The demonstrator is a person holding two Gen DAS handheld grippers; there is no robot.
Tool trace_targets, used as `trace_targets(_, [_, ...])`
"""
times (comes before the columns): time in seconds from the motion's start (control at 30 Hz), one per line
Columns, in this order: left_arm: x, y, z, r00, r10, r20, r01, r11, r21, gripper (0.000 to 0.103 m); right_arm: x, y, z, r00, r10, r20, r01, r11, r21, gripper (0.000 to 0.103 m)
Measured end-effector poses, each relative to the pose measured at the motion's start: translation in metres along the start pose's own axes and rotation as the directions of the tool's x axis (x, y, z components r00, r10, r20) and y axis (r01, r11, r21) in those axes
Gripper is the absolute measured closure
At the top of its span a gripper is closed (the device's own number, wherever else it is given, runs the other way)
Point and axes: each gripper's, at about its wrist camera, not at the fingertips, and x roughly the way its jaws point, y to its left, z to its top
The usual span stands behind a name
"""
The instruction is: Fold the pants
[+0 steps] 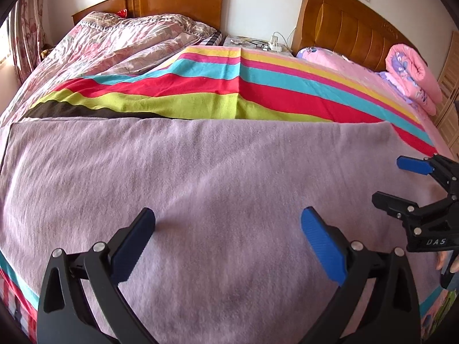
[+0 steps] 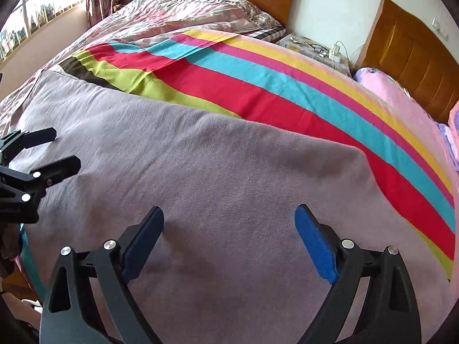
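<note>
In the left wrist view the lilac pants [image 1: 200, 177] are lying flat across the near end of the bed [image 1: 358, 68], filling the lower half of the frame; their left end is running out of the frame, so waistband and hems are hard to tell apart. At the upper left a curtain [image 1: 28, 28] is hanging half cut off by the lens rim. Beside it a crumpled floral quilt [image 1: 120, 40] is covering the far left of the bed, and a striped blanket [image 1: 229, 91] is spreading from under the pants toward the headboards [image 1: 178, 0]. Between the headboards, small items on a nightstand [image 1: 258, 43] are too blurred to name. At the upper right a rolled pink quilt [image 1: 413, 74] is sitting against the second headboard.

The left gripper [image 1: 228, 223] is hovering over the middle of the pants, jaws standing wide with nothing between them. At the right edge the right gripper [image 1: 401, 183] is partly cut off, a bit of hand [image 1: 444, 261] showing below it.

In the right wrist view the right gripper [image 2: 229, 220] is also hanging over the pants [image 2: 200, 157], jaws wide and empty.
</note>
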Motion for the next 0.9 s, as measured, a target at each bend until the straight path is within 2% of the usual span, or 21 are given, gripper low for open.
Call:
trace_targets(0.1, [-0.012, 0.012, -0.015, 0.999, 0.036, -0.007, -0.036, 0.999, -0.012, 0.001, -0.009, 0.014, -0.009, 0.997, 0.08, 0.006, -0.079, 0.996, -0.035, 0.014])
trace_targets(0.17, [-0.011, 0.018, -0.029, 0.998, 0.052, -0.034, -0.052, 0.999, 0.0, 0.001, -0.002, 0.023, -0.017, 0.996, 0.088, -0.027, -0.089, 0.994, -0.064, 0.014])
trace_targets(0.27, [-0.018, 0.011, -0.047, 0.996, 0.094, -0.01, -0.093, 0.992, 0.08, 0.001, -0.003, 0.02, -0.023, 0.994, 0.11, -0.005, -0.11, 0.993, -0.033, 0.012])
trace_targets(0.33, [-0.023, 0.012, -0.052, 0.996, 0.085, -0.018, -0.084, 0.994, 0.071, 0.001, -0.005, 0.021, -0.022, 0.996, 0.091, -0.023, -0.092, 0.995, -0.04, 0.012])
trace_targets(0.4, [-0.028, 0.013, -0.054, 0.997, 0.068, -0.032, -0.065, 0.995, 0.077, 0.001, -0.01, 0.023, -0.019, 0.997, 0.072, -0.008, -0.072, 0.996, -0.049, 0.012])
trace_targets(0.47, [-0.031, 0.017, -0.052, 0.998, 0.046, -0.045, -0.043, 0.997, 0.065, 0.001, -0.017, 0.025, -0.019, 0.995, 0.097, 0.011, -0.097, 0.994, -0.053, 0.012])
trace_targets(0.53, [-0.03, 0.02, -0.051, 0.997, 0.032, -0.075, -0.028, 0.998, 0.061, 0.001, -0.017, 0.028, -0.023, 0.994, 0.113, -0.004, -0.113, 0.991, -0.068, 0.012])
trace_targets(0.6, [-0.026, 0.018, -0.052, 0.995, 0.041, -0.086, -0.033, 0.995, 0.094, 0.001, -0.009, 0.029, -0.033, 0.993, 0.111, -0.043, -0.114, 0.991, -0.076, 0.012])
trace_targets(0.67, [-0.025, 0.014, -0.055, 0.995, 0.056, -0.082, -0.045, 0.991, 0.129, 0.001, -0.013, 0.025, -0.042, 0.991, 0.131, -0.02, -0.131, 0.99, -0.054, 0.011])
trace_targets(0.8, [-0.024, 0.014, -0.052, 0.994, 0.056, -0.096, -0.044, 0.991, 0.124, 0.001, -0.023, 0.023, -0.056, 0.991, 0.122, -0.047, -0.124, 0.991, -0.056, 0.011])
trace_targets(0.9, [-0.029, 0.014, -0.043, 0.995, 0.05, -0.089, -0.044, 0.997, 0.069, 0.001, -0.041, 0.013, -0.07, 0.994, 0.11, -0.01, -0.11, 0.994, -0.028, 0.011])
